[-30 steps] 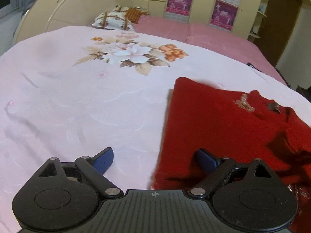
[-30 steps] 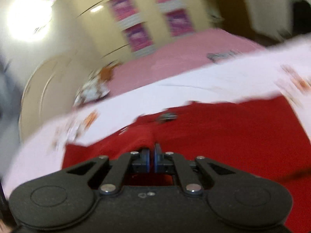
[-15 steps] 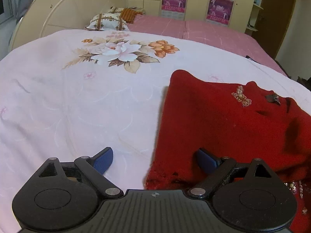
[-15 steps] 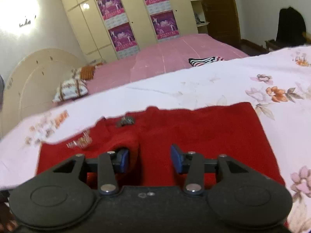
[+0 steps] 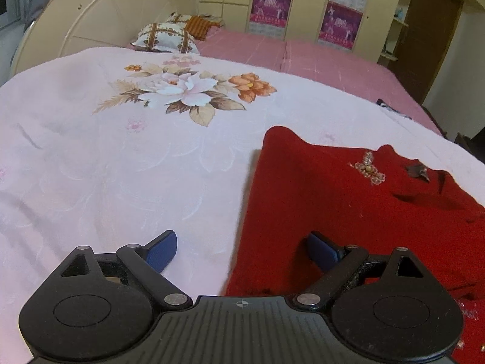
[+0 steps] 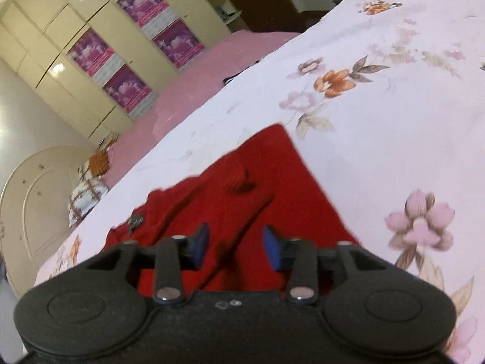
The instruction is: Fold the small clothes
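Note:
A small red knitted garment (image 5: pixel 348 212) with a beaded ornament lies flat on the floral bedspread (image 5: pixel 121 157). My left gripper (image 5: pixel 239 250) hovers wide open over the garment's left edge, one pad over the sheet, the other over red cloth, holding nothing. In the right wrist view the same red garment (image 6: pixel 272 182) lies with a folded sleeve across it. My right gripper (image 6: pixel 236 244) is above it with its jaws opening; red cloth lies under the gap, and the pads do not press on it.
A pink sheet (image 5: pixel 303 57) covers the far part of the bed, with a patterned pillow (image 5: pixel 163 36) by the cream headboard (image 5: pixel 100 24). Wardrobe doors with purple posters (image 5: pixel 342 24) stand behind. A dark striped item (image 5: pixel 391 109) lies at the bedspread's far right edge.
My right gripper let go of the red sleeve, opened, rolled and moved sideways over the garment. The sleeve now lies folded on the body. The left gripper stayed open and nearly still.

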`<state>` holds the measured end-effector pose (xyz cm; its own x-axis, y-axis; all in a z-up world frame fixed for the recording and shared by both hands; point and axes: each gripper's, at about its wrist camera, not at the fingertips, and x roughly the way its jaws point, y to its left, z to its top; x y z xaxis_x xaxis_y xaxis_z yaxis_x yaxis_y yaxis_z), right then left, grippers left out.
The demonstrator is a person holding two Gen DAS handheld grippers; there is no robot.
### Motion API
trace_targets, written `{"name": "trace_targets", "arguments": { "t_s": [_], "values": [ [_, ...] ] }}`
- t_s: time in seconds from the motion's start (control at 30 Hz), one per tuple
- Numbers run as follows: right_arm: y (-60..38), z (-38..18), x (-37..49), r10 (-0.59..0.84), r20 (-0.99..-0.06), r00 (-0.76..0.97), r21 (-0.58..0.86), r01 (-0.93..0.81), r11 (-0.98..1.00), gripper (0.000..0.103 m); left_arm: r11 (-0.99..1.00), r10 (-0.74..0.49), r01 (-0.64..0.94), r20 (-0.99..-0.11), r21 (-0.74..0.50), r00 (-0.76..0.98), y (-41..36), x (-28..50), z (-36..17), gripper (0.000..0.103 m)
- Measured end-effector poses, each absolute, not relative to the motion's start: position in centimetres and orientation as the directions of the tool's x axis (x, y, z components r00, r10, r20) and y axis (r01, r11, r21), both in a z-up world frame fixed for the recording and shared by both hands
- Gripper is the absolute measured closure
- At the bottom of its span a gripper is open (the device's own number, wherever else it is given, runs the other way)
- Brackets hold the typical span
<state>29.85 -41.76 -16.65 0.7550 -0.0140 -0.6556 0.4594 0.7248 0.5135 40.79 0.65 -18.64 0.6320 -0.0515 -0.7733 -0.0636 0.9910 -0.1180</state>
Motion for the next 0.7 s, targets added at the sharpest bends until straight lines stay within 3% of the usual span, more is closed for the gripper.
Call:
{"name": "trace_targets", "arguments": {
  "t_s": [0.1, 0.17, 0.2, 0.27, 0.4, 0.5, 0.57, 0.63, 0.7],
  "values": [
    [-41.5, -17.3, 31.2, -0.011, -0.675, 0.738, 0.483, 0.453, 0.75, 0.069, 0.989, -0.053, -0.072, -0.773, -0.126, 0.632, 0.4, 41.6, -19.1, 0.011],
    [-40.8, -17.5, 31.8, -0.012, -0.681, 0.732, 0.451, 0.431, 0.782, 0.095, 0.989, -0.048, -0.076, -0.764, -0.126, 0.643, 0.4, 41.6, -19.2, 0.011],
    [-40.7, -17.5, 31.7, 0.007, -0.679, 0.734, 0.459, 0.417, 0.785, 0.097, 0.989, -0.047, -0.079, -0.762, -0.128, 0.646, 0.4, 41.6, -19.2, 0.012],
    [-40.4, -16.9, 31.4, 0.018, -0.662, 0.749, 0.465, 0.393, 0.793, 0.097, 0.991, -0.042, -0.066, -0.751, -0.113, 0.659, 0.3, 41.3, -19.2, 0.024],
    [-39.9, -15.5, 28.7, -0.036, -0.636, 0.771, 0.431, 0.394, 0.812, 0.098, 0.992, -0.053, -0.052, -0.745, -0.117, 0.665, 0.5, 41.2, -19.2, 0.027],
    [-39.7, -17.0, 27.6, -0.086, -0.682, 0.726, 0.36, 0.436, 0.825, 0.098, 0.994, -0.048, -0.041, -0.739, -0.102, 0.672, 0.5, 41.2, -19.3, 0.027],
    [-39.5, -17.8, 28.0, -0.089, -0.7, 0.709, 0.328, 0.43, 0.841, 0.097, 0.994, -0.041, -0.048, -0.736, -0.1, 0.676, 0.7, 41.2, -19.1, 0.037],
    [-39.0, -16.8, 28.2, -0.112, -0.688, 0.717, 0.29, 0.413, 0.863, 0.079, 0.993, -0.024, -0.067, -0.733, -0.095, 0.679, 1.2, 41.2, -19.1, 0.045],
    [-38.7, -15.5, 27.8, -0.168, -0.646, 0.745, 0.242, 0.409, 0.88, 0.079, 0.992, -0.017, -0.077, -0.732, -0.096, 0.681, 1.7, 41.2, -19.1, 0.047]
  ]
}}
